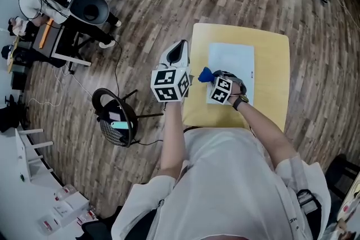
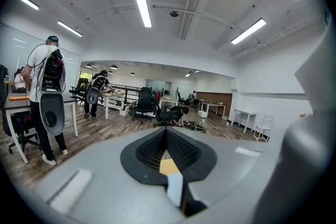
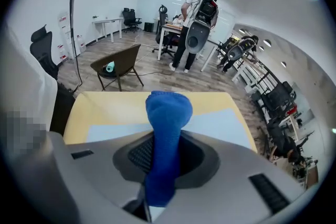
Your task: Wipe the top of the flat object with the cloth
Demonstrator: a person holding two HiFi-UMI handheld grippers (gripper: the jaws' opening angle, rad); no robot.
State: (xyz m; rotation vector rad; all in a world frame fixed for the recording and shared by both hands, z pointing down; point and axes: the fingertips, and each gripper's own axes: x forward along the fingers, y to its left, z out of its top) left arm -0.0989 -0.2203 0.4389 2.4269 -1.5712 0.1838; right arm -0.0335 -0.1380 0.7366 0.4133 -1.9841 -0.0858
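Note:
The flat object is a pale blue sheet (image 1: 232,62) lying on a yellow table (image 1: 275,81). My right gripper (image 1: 211,78) hovers over the sheet's near left part, shut on a blue cloth (image 1: 205,74). In the right gripper view the cloth (image 3: 167,113) stands up out of the right gripper (image 3: 163,140), with the sheet (image 3: 220,120) and table (image 3: 105,105) beyond it. My left gripper (image 1: 181,45) is held up beside the table's left edge. In the left gripper view the left gripper (image 2: 167,132) points into the room, shut and holding nothing.
A dark chair (image 1: 115,112) carrying a teal item stands on the wood floor left of the table, and shows as a brown chair (image 3: 118,65) beyond the table. A person with a backpack (image 3: 197,23) stands at a desk further off. Office chairs and desks fill the background.

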